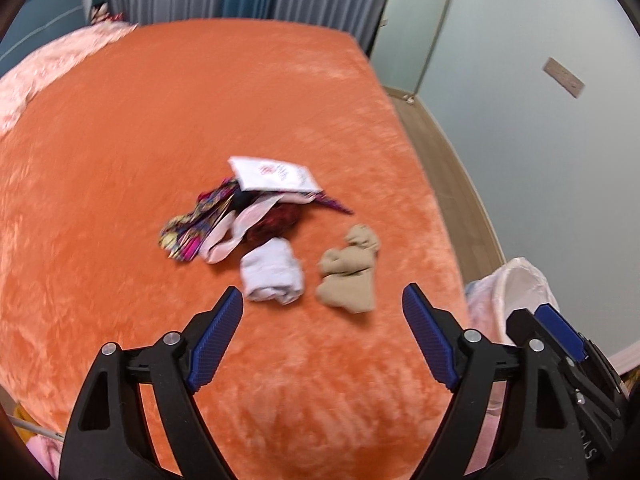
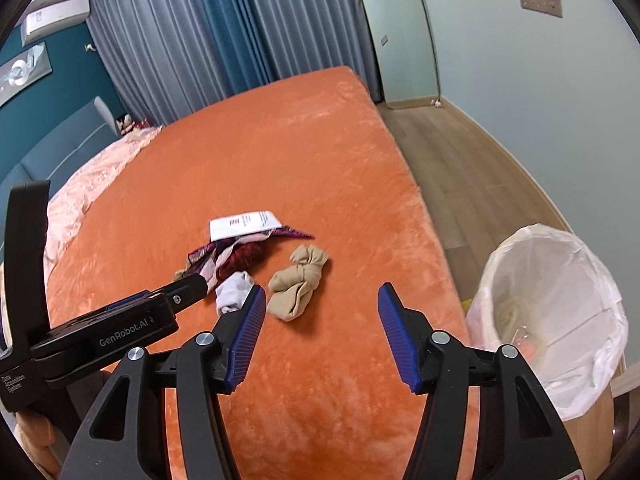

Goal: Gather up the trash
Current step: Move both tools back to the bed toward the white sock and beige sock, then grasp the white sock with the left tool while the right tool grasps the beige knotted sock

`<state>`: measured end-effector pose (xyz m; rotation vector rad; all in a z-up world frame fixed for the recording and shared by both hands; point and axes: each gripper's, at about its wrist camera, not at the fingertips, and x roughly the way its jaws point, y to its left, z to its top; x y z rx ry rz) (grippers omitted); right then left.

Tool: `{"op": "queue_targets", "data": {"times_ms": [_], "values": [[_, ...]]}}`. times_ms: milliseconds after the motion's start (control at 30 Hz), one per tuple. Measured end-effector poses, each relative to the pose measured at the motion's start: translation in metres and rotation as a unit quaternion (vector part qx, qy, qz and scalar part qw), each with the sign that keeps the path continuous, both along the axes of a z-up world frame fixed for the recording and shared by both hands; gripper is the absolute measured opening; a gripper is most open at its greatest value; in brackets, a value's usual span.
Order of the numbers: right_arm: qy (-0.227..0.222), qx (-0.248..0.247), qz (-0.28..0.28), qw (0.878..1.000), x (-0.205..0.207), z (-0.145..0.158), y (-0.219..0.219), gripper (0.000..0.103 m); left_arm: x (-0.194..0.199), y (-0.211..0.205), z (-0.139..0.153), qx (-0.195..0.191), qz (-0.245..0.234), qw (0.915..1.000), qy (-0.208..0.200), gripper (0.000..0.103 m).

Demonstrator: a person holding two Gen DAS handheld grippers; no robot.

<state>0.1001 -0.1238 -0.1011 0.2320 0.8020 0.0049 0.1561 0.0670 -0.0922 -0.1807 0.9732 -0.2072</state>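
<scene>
Left gripper (image 1: 322, 304): 2 blue ribbed pads spread wide apart, nothing between them, hovering above the near part of the bed and aimed at the pile.
Right gripper (image 2: 322, 304): pads likewise wide apart and holding nothing, level over the near edge of the bed, just to the right of the left gripper.
Bed (image 1: 140, 140): orange plush cover, broad bare stretches all around the pile; its right edge drops to a wood floor (image 2: 452, 160) strip beside the pale wall.
Trash pile (image 1: 240, 212): near the middle of the bed, a heap of patterned and dark red pieces with a flat white printed packet (image 1: 274, 174) on top.
White wad (image 1: 272, 270): soft, crumpled, touching the pile's near side.
Beige bundle (image 1: 348, 272): knotted soft fabric, lying just right of the white wad, apart from it.
Bin (image 2: 560, 300): on the floor at the bed's near right corner, lined with a thin white plastic bag, mouth open, some items inside.
Pink quilt (image 2: 100, 176): along the bed's far left edge.
</scene>
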Motion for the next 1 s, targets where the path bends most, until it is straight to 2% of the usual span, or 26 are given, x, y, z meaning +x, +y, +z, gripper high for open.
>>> {"op": "queue_targets", "data": {"times_ms": [233, 500, 600, 667, 733, 800, 900, 967, 1000], "values": [[0.033, 0.009, 0.012, 0.999, 0.03, -0.032, 0.013, 0.057, 0.019, 0.024, -0.043, -0.01, 0.027, 0.9983, 0.051, 0.078], [0.072, 0.013, 0.025, 0.997, 0.064, -0.072, 0.024, 0.057, 0.05, 0.031, -0.079, -0.021, 0.047, 0.9945, 0.091, 0.077], [0.082, 0.014, 0.029, 0.996, 0.075, -0.084, 0.027, 0.057, 0.063, 0.028, -0.091, -0.02, 0.048, 0.9935, 0.101, 0.068], [0.092, 0.019, 0.03, 0.995, 0.082, -0.092, 0.029, 0.056, 0.067, 0.026, -0.099, -0.014, 0.046, 0.9927, 0.111, 0.058], [0.099, 0.028, 0.03, 0.994, 0.089, -0.099, 0.03, 0.054, 0.07, 0.025, -0.105, -0.02, 0.042, 0.9918, 0.12, 0.054], [0.105, 0.034, 0.034, 0.993, 0.094, -0.105, 0.033, 0.051, 0.07, 0.025, -0.107, -0.03, 0.038, 0.9918, 0.119, 0.047], [0.114, 0.038, 0.043, 0.992, 0.1, -0.114, 0.04, 0.038, 0.07, 0.021, -0.106, -0.028, 0.033, 0.9925, 0.114, 0.037], [0.121, 0.042, 0.048, 0.991, 0.104, -0.121, 0.043, 0.019, 0.07, 0.019, -0.103, -0.027, 0.03, 0.9929, 0.111, 0.031], [0.126, 0.046, 0.05, 0.99, 0.105, -0.125, 0.044, 0.015, 0.069, 0.018, -0.101, -0.027, 0.028, 0.9933, 0.109, 0.029]]}}
